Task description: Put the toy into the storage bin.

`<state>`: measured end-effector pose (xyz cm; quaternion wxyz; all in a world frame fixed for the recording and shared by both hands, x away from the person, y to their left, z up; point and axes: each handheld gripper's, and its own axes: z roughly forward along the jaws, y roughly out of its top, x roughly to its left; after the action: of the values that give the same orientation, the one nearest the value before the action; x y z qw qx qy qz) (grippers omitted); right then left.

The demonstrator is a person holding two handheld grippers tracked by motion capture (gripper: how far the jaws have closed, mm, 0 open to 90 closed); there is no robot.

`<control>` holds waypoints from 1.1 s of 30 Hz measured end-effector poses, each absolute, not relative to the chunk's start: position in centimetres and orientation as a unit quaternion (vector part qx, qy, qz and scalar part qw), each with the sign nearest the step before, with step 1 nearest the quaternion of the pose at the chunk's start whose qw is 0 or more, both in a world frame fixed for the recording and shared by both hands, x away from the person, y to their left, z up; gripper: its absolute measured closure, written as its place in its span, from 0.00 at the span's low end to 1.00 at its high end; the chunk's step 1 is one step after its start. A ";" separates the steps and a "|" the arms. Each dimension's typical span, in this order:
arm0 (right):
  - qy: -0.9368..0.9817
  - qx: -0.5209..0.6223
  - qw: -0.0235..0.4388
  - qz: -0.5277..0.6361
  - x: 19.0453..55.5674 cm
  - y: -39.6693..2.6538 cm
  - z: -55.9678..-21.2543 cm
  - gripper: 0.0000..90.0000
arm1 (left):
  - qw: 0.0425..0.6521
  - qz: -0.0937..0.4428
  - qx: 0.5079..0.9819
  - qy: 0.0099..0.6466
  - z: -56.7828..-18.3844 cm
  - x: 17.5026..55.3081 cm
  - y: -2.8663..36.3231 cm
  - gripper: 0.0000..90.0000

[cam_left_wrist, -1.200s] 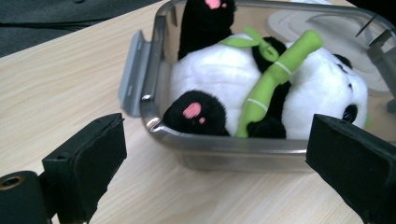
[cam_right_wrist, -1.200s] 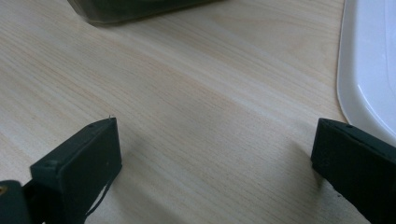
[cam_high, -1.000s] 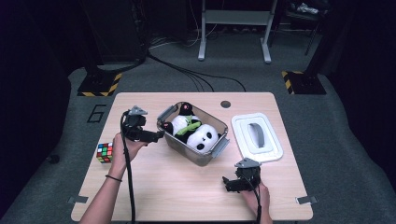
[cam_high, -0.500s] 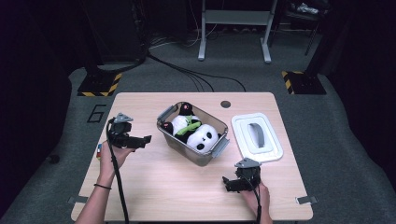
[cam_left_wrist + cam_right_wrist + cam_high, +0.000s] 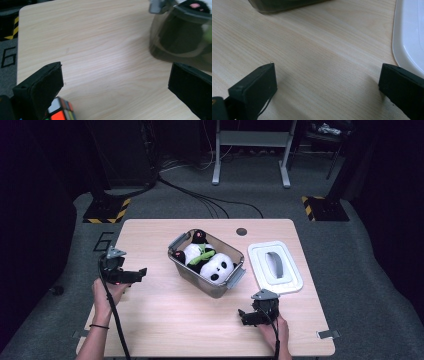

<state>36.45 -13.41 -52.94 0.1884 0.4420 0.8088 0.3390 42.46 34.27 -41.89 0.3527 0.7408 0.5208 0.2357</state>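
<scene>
Jaws stand wide on both grippers, nothing between them; the left gripper (image 5: pixel 131 275) has just been opening. We judge the Rubik's cube (image 5: pixel 60 113) is next: it lies on the counter (image 5: pixel 165 310) under the left jaw, partly hidden. Centre over it before closing. Beyond sit the bin (image 5: pixel 206 279) with the panda (image 5: pixel 218 268) and its lid (image 5: pixel 275 267); the right gripper (image 5: pixel 248 316) rests.

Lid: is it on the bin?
No, the white lid lies flat on the table to the right of the open bin, which holds a plush panda.
</scene>
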 end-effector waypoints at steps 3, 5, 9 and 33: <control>0.809 0.442 0.188 0.339 36.5 -13.4 -52.9 0.01 | 0.343 0.247 0.733 0.533 -42.4 42.2 35.4 0.00; 0.809 0.442 0.189 0.339 36.5 -13.4 -52.9 0.01 | 0.340 0.255 0.724 0.544 -43.1 42.1 36.1 0.00; 0.808 0.443 0.190 0.339 36.5 -13.4 -52.9 0.01 | 0.332 0.266 0.704 0.569 -44.7 41.6 37.8 0.00; 0.808 0.443 0.190 0.339 36.5 -13.4 -52.9 0.01 | 0.318 0.272 0.653 0.632 -49.9 40.3 41.1 0.00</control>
<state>36.48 -13.43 -52.95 0.1900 0.4426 0.8082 0.3388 40.26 41.13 -49.91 0.3184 0.6526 0.6317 0.2716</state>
